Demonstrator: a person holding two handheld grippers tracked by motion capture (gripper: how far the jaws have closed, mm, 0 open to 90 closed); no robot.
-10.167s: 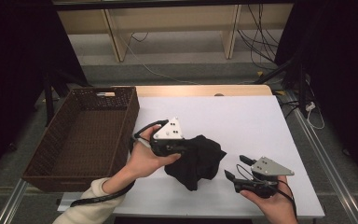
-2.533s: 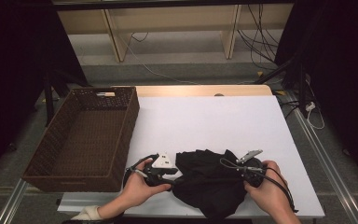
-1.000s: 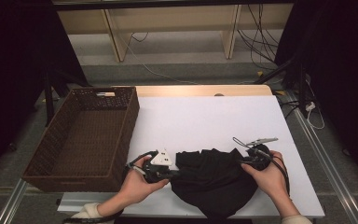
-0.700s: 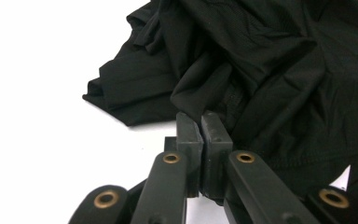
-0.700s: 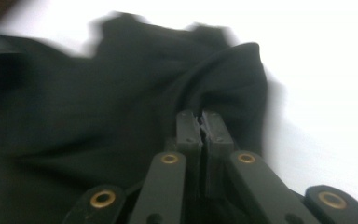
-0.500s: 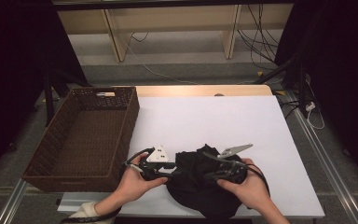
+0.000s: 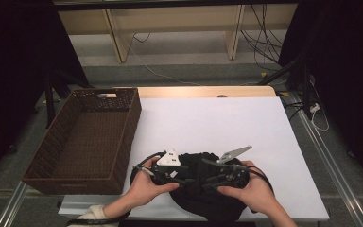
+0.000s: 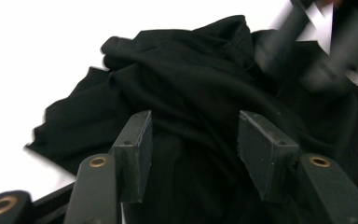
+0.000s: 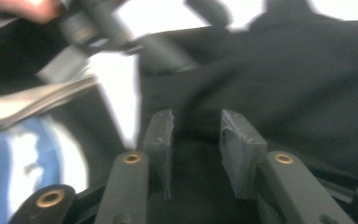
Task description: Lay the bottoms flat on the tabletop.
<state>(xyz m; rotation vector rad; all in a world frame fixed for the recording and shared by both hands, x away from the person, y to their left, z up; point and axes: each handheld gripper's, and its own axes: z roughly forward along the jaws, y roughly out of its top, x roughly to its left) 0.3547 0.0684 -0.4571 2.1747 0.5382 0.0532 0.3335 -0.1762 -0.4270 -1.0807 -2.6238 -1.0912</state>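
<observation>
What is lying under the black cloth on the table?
Around the black cloth the white table shows, so the cloth rests on it. Whether anything else lies under the bunched folds cannot be seen. Both grippers, left and right, are over the cloth.

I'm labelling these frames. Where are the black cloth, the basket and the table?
black cloth [image 7: 203, 201], high view, bare fabric between the two hands
basket [image 7: 132, 113], high view, its right wall
table [image 7: 217, 123], high view, bare white top

Black cloth [image 7: 203, 189]; brown woven basket [image 7: 82, 142]
</observation>
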